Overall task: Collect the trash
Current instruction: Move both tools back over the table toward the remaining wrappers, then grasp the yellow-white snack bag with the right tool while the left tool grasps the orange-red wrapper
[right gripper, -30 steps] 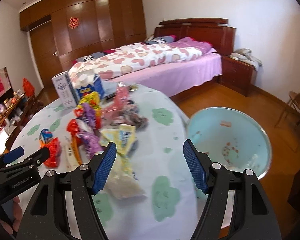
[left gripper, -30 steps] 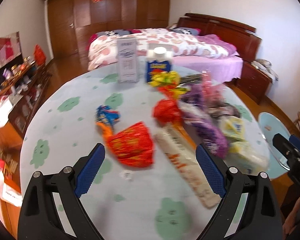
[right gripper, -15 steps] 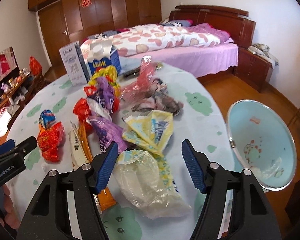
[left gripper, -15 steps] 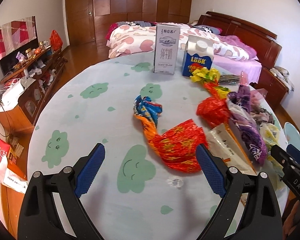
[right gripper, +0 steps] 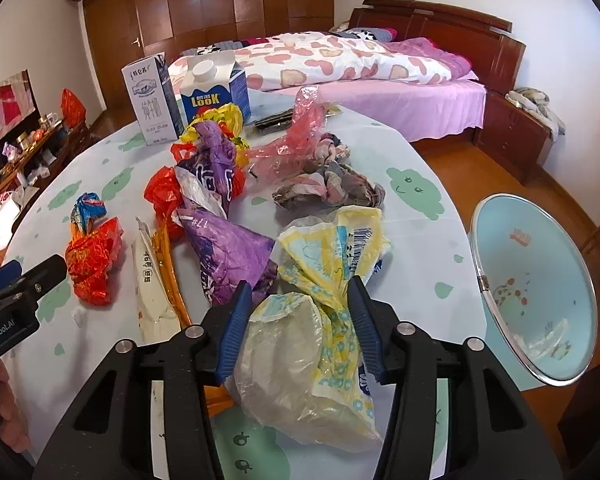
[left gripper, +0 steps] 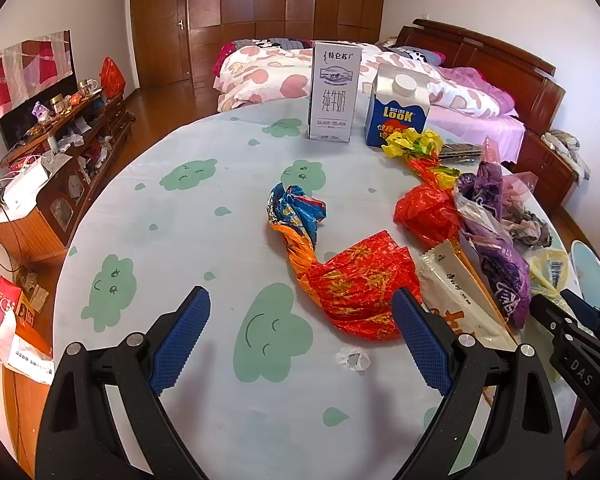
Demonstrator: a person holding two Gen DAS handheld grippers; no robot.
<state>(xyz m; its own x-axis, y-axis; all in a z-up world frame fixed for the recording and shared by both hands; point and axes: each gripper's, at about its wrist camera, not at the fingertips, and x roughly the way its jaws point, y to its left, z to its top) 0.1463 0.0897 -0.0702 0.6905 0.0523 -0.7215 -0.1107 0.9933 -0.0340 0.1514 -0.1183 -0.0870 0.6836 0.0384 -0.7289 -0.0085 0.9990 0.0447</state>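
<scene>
Crumpled wrappers lie on a round table with a pale blue cloth. A red and orange foil wrapper lies just ahead of my open, empty left gripper. My right gripper is open with its jaws on either side of a yellow and clear plastic bag, which shows no squeeze. A light blue basin stands beside the table at the right. A purple wrapper and a white stick wrapper lie left of the bag.
A white milk carton and a blue LOOK carton stand at the table's far side. A crumpled cloth and a pink bag lie behind the yellow bag. A bed is behind the table; a cluttered sideboard is at the left.
My right gripper has moved down and forward onto the yellow bag and its jaws have narrowed around it. My left gripper has swung left over the table and stays open.
</scene>
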